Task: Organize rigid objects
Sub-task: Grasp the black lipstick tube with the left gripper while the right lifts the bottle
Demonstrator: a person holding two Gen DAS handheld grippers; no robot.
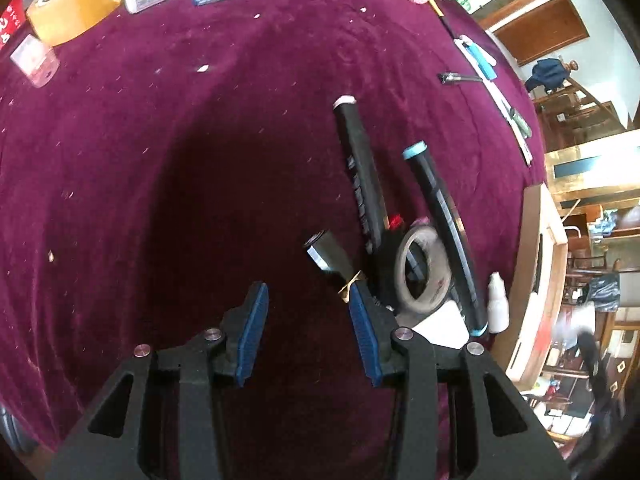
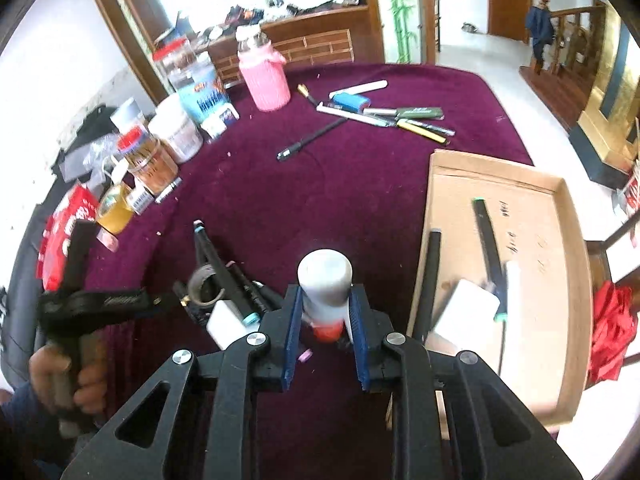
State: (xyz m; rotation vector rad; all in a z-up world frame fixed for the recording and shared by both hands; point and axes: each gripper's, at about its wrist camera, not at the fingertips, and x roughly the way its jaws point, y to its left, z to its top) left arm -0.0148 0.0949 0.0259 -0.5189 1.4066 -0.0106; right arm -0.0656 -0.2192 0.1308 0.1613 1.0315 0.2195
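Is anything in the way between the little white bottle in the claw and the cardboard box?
No. The right gripper holds the white bottle above the cloth, and the cardboard tray sits just beside it with nothing visible between.

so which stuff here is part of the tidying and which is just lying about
In the job:
- small white bottle with red cap, in right gripper
- shallow cardboard tray
- black sticks
- tape ring

Lying about:
- pink knitted bottle cover
- yellow tape roll
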